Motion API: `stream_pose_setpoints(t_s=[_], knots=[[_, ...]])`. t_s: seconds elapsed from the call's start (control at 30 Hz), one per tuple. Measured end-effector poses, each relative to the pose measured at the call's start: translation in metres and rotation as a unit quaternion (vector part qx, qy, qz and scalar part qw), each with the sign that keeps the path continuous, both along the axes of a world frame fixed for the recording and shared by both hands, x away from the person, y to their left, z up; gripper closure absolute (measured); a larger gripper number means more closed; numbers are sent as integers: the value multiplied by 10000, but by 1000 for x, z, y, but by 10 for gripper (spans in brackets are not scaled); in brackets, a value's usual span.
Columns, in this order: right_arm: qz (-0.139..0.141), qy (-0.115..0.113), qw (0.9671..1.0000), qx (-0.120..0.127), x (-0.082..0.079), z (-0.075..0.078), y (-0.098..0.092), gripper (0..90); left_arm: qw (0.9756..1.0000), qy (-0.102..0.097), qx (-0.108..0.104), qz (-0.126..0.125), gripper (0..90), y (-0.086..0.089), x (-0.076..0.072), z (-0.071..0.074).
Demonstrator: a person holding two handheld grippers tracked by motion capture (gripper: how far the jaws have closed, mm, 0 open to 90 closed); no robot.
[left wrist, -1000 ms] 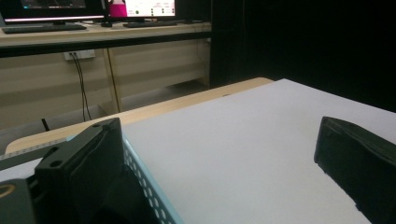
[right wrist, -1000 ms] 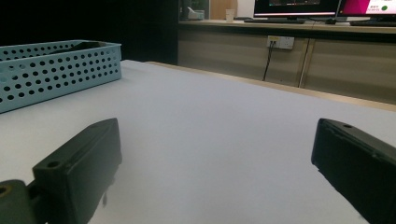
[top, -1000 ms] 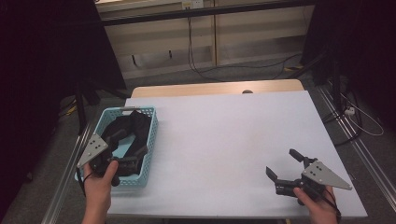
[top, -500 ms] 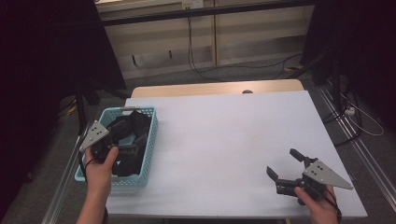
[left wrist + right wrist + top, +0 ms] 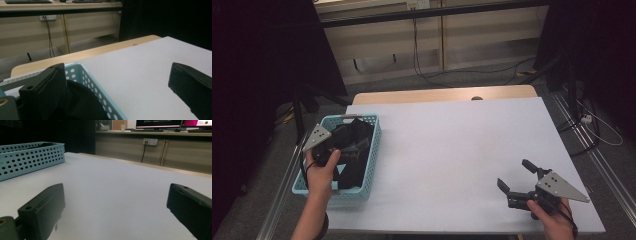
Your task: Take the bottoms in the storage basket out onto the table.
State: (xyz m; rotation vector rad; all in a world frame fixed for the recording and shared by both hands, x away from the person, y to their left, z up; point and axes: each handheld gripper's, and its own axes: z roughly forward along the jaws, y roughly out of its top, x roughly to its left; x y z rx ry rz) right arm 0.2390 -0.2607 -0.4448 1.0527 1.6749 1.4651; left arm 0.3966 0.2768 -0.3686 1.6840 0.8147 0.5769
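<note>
Basket [image 5: 373,150]: pale blue, perforated walls, set at the left edge of the white table [image 5: 462,150], long side running away from the person; seen too from the right gripper view [image 5: 30,157], well apart from that gripper, and from the left gripper view [image 5: 97,92] with its corner rim just below the jaws.

Dark cloth [image 5: 354,145]: black, bunched, lying inside the basket and heaped above the rim toward the far end; in the left gripper view [image 5: 80,105] rising just beside the left-hand jaw, contact not clear.

Left gripper [image 5: 343,146]: held by the left hand [image 5: 322,167] over the basket, grey plate uppermost, tips pointing across the cloth; jaws spread wide apart with nothing clamped between them, one over the cloth and one over the bare table past the rim [image 5: 115,87].

Right gripper [image 5: 515,175]: held by the right hand [image 5: 549,212] low over the near right part of the table, well apart from the basket; jaws spread wide apart, empty, only bare table surface between them [image 5: 115,202].

Table: white top, bare between the basket and the right gripper; wooden strip [image 5: 437,95] along the far edge.

Background: cables [image 5: 422,55] hanging down a beige wall panel beyond the table; monitors [image 5: 160,123] on a desk in the right gripper view.
</note>
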Motion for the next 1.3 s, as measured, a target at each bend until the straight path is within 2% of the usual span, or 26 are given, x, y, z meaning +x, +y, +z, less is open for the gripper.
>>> stream_pose_setpoints(t_s=[0.17,0.43,0.73,0.9,1.03,1.07,1.13,1.23,1.3], knots=[[23,16,10000,24,0,-1,1,8,10000,69,-60,40,19,3,6,-4],[39,15,10000,-13,1,-1,1,8,9992,274,84,276,20,12,22,-18],[93,8,9999,-78,2,-1,3,9,9992,300,102,228,21,10,32,-23],[71,87,9999,-44,4,-3,2,10,9989,392,45,246,20,7,36,-27],[61,56,9999,-57,3,-2,2,10,9989,419,66,202,20,7,37,-30],[57,47,10000,-19,2,-2,2,10,9986,485,125,196,20,7,38,-32],[56,107,9999,-46,3,-4,1,10,9985,511,99,187,21,8,39,-33],[7,141,9999,18,4,-5,0,11,9982,533,181,208,22,11,40,-35],[41,86,10000,12,4,-4,1,11,9977,607,182,230,22,14,41,-37]])
